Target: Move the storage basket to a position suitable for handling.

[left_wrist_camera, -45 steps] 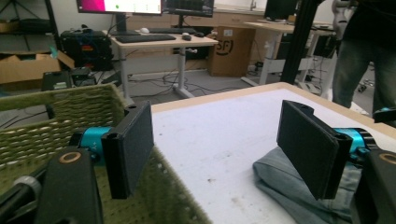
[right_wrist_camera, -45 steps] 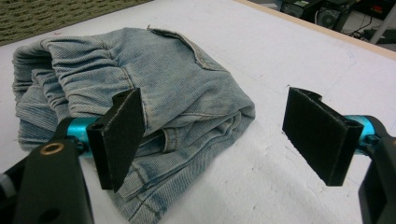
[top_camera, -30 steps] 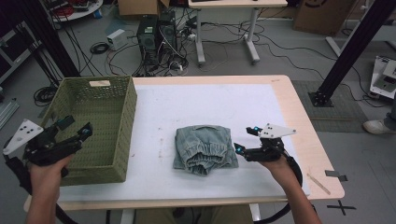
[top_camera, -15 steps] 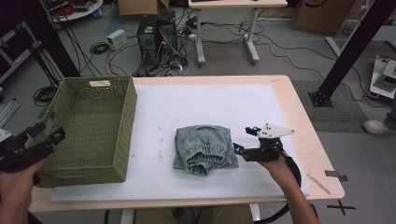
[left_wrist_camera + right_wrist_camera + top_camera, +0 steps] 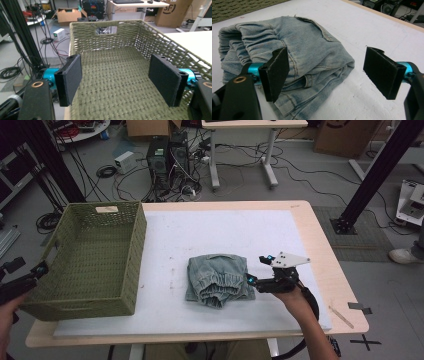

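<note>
- Jeans [image 5: 219, 280]: folded light-blue denim, bunched into a rough square, lying on the white mat [image 5: 225, 235] a little right of the counter's middle, toward the near edge. Elastic waistband faces the near side in the high view; a back pocket shows on top in the right gripper view [image 5: 312, 32]. Held by nothing.
- Right gripper [image 5: 256, 270]: in the person's right hand, just beside the right edge of the jeans, pointing left toward them. Grey three-cornered plate on top. Fingers [image 5: 275, 72] spread wide with nothing between the pads; in the right gripper view the left finger stands in front of the denim's folded corner, the right finger over bare mat. Whether the left finger touches the cloth cannot be told.
- Left gripper [image 5: 30, 274]: in the person's left hand at the far left of the high view, just off the near-left corner of the basket. Fingers [image 5: 71, 77] wide apart, gripping nothing; the left gripper view looks between them into the basket.
- Basket [image 5: 132, 245]: green woven, rectangular, with a handle slot in its far wall, standing on the left part of the counter, well apart from the jeans.
- Counter [image 5: 325, 250]: light wooden top, mat covering most of it.
</note>
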{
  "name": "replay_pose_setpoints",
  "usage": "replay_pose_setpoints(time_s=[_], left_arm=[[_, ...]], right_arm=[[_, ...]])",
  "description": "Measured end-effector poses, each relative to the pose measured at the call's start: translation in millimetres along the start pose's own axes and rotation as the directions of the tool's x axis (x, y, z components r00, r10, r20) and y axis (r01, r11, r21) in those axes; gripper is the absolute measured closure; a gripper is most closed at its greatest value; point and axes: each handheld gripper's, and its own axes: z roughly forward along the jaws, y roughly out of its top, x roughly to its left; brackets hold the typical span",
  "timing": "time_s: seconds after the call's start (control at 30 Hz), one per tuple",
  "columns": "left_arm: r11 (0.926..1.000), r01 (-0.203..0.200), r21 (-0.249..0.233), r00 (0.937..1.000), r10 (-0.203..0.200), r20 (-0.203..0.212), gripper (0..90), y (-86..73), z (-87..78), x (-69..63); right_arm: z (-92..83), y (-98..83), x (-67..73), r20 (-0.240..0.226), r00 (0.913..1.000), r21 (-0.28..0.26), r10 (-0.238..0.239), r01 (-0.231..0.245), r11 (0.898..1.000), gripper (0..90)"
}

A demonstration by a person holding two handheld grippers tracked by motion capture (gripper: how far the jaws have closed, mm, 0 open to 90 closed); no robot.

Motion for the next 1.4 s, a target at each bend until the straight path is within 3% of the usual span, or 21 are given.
replay_pose_setpoints(time_s=[0.27, 0.63, 0.87, 1.1, 1.2, 1.3, 1.4], left_arm=[[0.9990, 0.006, 0.045, 0.9994, -0.005, -0.035, 27.2, -9.8, 3.1, 18.6], [0.9937, 0.027, 0.109, 0.9991, -0.024, -0.034, 27.5, -23.3, 14.6, 33.1], [0.9808, 0.031, 0.192, 0.9978, -0.019, -0.064, 28.0, -27.5, 21.3, 37.7], [0.9743, 0.076, 0.212, 0.9932, -0.055, -0.103, 29.6, -34.5, 22.4, 42.2], [0.9714, 0.075, 0.225, 0.9924, -0.050, -0.113, 31.1, -34.0, 24.0, 42.5], [0.9660, 0.088, 0.243, 0.9899, -0.057, -0.130, 31.6, -33.4, 25.3, 43.1], [0.9599, 0.119, 0.254, 0.9828, -0.077, -0.168, 34.2, -33.5, 24.7, 43.7]], right_arm=[[1.8, -0.9, 2.6, 0.003, 1.0000, 0.008, 0.007, -0.007, 1.000, 21.3], [-0.9, -2.1, 0.3, 0.008, 0.9998, 0.007, 0.019, -0.019, 1.000, 21.3], [-0.8, -1.4, 1.5, 0.007, 0.9998, 0.005, 0.017, -0.017, 1.000, 21.3], [3.1, -0.4, 3.0, 0.000, 0.9999, 0.009, 0.013, -0.013, 1.000, 21.3], [4.4, 0.3, 4.6, -0.002, 0.9999, 0.010, 0.014, -0.014, 1.000, 21.3], [5.4, 0.3, 5.8, -0.005, 1.0000, 0.013, 0.007, -0.007, 1.000, 21.3], [6.3, -0.1, 6.4, -0.007, 1.0000, 0.015, 0.006, -0.006, 1.000, 21.3]])
